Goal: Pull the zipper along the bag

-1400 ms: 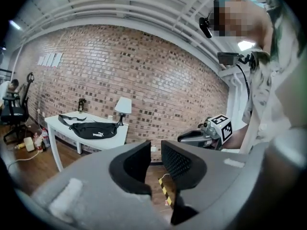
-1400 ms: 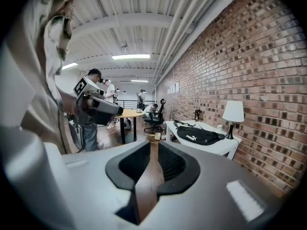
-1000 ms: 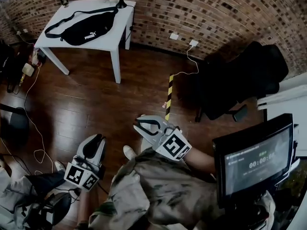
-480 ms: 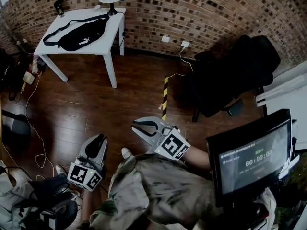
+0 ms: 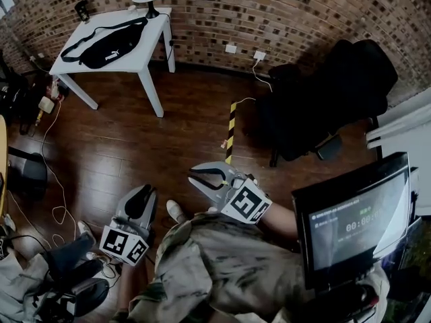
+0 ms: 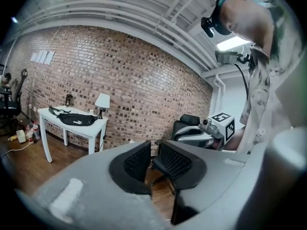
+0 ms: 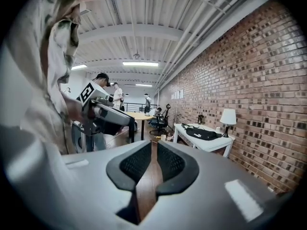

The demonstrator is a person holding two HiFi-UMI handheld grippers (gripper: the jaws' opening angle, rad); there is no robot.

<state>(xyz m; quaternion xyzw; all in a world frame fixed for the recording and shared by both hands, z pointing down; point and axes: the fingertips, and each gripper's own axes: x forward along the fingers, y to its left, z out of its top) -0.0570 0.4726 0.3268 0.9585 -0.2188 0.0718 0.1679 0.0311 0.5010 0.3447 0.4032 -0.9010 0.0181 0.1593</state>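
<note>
Head view puts the black fabric waist bag on the small white table at the far left by the brick wall. It is well apart from both grippers across the dark wooden floor, and its long axis slants from near left to far right along the tabletop. The left gripper and the right gripper sit low near the person, each with jaws slightly apart and nothing between them. The bag lies ahead and to the left of both, the left gripper seemingly the nearer, and its zipper is too small to make out.
</note>
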